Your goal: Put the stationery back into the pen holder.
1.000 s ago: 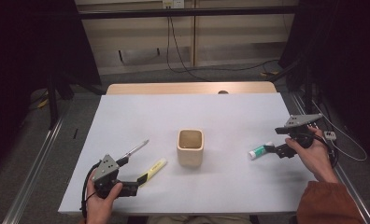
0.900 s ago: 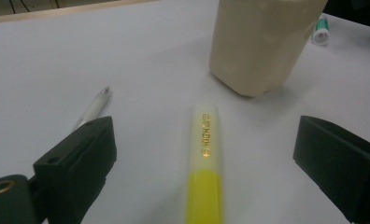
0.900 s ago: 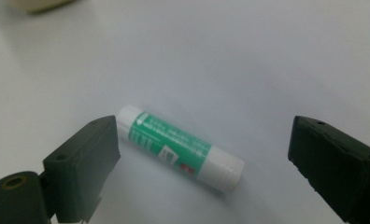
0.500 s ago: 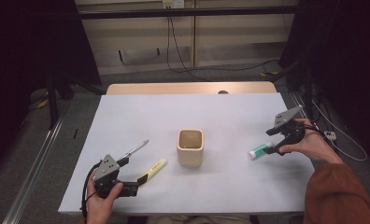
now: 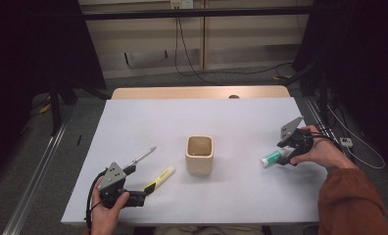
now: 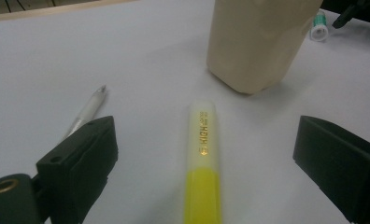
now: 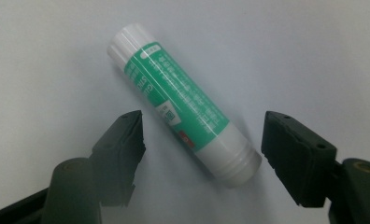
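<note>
Paper-white table (image 5: 197, 117) spreads across the high view, with a beige square-mouthed cup (image 5: 200, 154) at its middle; left of the cup lie a yellow highlighter pen (image 5: 160, 178) and a slim silver pen (image 5: 140, 157), and the left gripper (image 5: 133, 196) rests near the front edge, unmoved since the earlier frames. At the right, a green-and-white glue stick (image 5: 273, 157) lies flat on the table, and the right gripper (image 5: 286, 157) has come down and inward to it since a second ago. In the left gripper view, the highlighter (image 6: 202, 158) lies between the wide-apart jaws, untouched by either, its clear cap bearing gold lettering that reads "HIGH"; the rest is too small to make out. The silver pen (image 6: 86, 112) lies just beside the left-hand jaw, and the cup (image 6: 258, 42) stands beyond. In the right gripper view, the glue stick (image 7: 183, 107) lies slantwise between the jaws, its green label carrying small white print I cannot read. The jaws have just been closing, yet both pads stand clear of the tube, so the grip is released.
</note>
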The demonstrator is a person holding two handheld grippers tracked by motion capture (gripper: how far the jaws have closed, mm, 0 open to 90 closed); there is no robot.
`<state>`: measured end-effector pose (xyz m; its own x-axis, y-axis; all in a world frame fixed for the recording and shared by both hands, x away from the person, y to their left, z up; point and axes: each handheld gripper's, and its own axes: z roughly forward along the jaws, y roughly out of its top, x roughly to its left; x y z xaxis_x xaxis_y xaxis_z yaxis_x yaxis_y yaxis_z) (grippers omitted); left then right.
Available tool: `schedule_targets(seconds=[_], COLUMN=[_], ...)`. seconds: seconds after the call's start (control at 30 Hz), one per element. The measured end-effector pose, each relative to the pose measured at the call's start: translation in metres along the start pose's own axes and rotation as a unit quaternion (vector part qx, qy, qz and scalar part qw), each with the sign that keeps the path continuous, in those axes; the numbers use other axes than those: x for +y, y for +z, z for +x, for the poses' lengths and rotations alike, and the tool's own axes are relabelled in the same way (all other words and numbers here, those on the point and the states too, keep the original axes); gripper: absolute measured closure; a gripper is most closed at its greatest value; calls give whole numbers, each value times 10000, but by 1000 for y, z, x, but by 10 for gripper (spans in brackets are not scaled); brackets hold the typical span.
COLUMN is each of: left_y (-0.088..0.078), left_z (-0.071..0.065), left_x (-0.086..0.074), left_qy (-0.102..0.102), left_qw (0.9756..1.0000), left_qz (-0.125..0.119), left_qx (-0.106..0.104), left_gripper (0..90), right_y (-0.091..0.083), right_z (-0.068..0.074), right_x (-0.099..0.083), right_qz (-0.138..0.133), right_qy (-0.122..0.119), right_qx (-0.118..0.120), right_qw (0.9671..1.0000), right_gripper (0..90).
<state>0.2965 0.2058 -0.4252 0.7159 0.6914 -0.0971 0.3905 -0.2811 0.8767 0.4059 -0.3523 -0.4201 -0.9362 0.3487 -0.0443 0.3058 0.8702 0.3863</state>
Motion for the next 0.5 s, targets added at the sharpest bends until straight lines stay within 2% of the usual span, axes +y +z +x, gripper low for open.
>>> schedule_targets(seconds=[0.07, 0.17, 0.37, 0.47, 0.5], left_y=[0, 0, 1, 0, 0], left_z=[0, 1, 1, 0, 0], left_x=[0, 0, 0, 0, 0], left_qy=[-6, 3, -7, -5, 7], left_qw=[10000, 10000, 10000, 10000, 10000], left_qz=[7, 13, 25, 18, 17], left_qx=[4, 7, 4, 1, 7], left_gripper=[64, 64, 64, 64, 64], right_y=[4, 8, 12, 11, 11], right_z=[1, 0, -2, -2, -2], right_x=[1, 3, 6, 7, 7], right_qz=[123, 128, 192, 185, 181], right_qy=[-76, -201, -227, -225, -225], right_qx=[10, 30, 142, 313, 345], right_qw=[9999, 9997, 9995, 9991, 9990], right_gripper=[307, 332, 421, 566, 577])
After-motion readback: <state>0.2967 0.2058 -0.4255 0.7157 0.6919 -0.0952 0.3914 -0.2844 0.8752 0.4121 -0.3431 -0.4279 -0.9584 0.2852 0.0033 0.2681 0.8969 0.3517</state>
